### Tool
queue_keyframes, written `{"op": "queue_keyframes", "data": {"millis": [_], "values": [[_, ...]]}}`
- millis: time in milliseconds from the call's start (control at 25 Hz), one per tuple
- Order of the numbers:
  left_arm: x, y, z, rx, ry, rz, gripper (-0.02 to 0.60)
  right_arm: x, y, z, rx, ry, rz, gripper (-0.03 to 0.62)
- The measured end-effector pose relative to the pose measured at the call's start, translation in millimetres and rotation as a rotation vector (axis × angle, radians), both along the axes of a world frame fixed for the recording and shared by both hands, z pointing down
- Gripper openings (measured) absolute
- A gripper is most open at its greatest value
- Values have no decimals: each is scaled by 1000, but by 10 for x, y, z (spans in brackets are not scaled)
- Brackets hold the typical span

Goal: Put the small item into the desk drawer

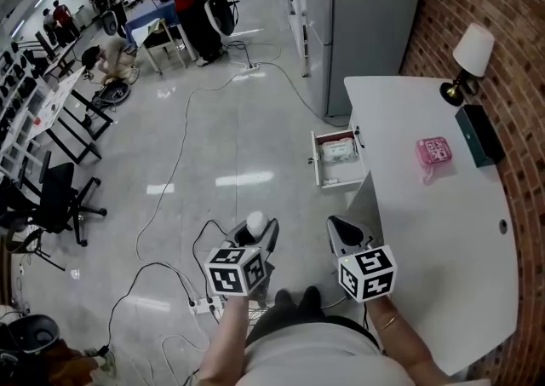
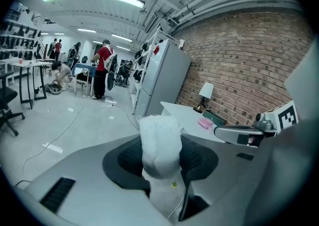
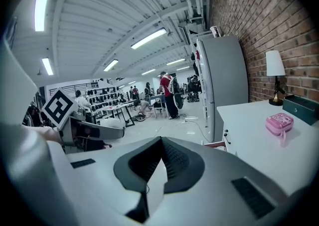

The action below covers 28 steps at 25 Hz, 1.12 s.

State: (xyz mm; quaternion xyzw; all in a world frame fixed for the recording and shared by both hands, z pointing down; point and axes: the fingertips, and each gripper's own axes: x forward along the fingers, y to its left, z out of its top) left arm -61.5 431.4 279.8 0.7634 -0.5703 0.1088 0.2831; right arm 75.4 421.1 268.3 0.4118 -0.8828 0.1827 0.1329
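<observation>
Left gripper view: the left claw pinches a small white item between its dark pads, the jaws part-way closed on its lower half while the upper half stands clear above them. It looks like a wad of gauze or netted cloth, though the wide-angle blur leaves the material uncertain. A judgement from its frayed top edge and rounded sides: light, soft and squashable, unlikely to break, more likely to slip or deform than to crack. The present hold, across the middle of the bundle, seems the sensible one; a grip nearer the loose top would probably let it sag out.

Just to the right of the left claw, the right claw is pressed together with nothing between its jaws, both claws angled slightly down above the floor.

Ahead of both claws and to the right, the drawer stands pulled out from the side of the white table, with what seems to be a pale packet already lying inside. The small white item has not yet reached it.

Farther right of the claws, on the table top, lie a pink pouch and a dark box, with a lamp beyond them against the brick wall. Far ahead, people work at benches.
</observation>
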Motion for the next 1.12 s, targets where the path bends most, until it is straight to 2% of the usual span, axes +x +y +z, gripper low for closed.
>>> {"op": "queue_keyframes", "data": {"millis": [360,560,800,1120], "values": [[-81,-82,-72,17,13,-27,187,-65,-42,-79,24,-2,2,8],[-119,-392,26,5,7,-20,187,-110,-305,-69,24,-4,10,8],[-252,-1135,206,-32,20,12,187,-229,-946,18,0,6,54,8],[-732,-2422,396,-63,45,63,187,-701,-2153,168,-40,43,116,8]]}}
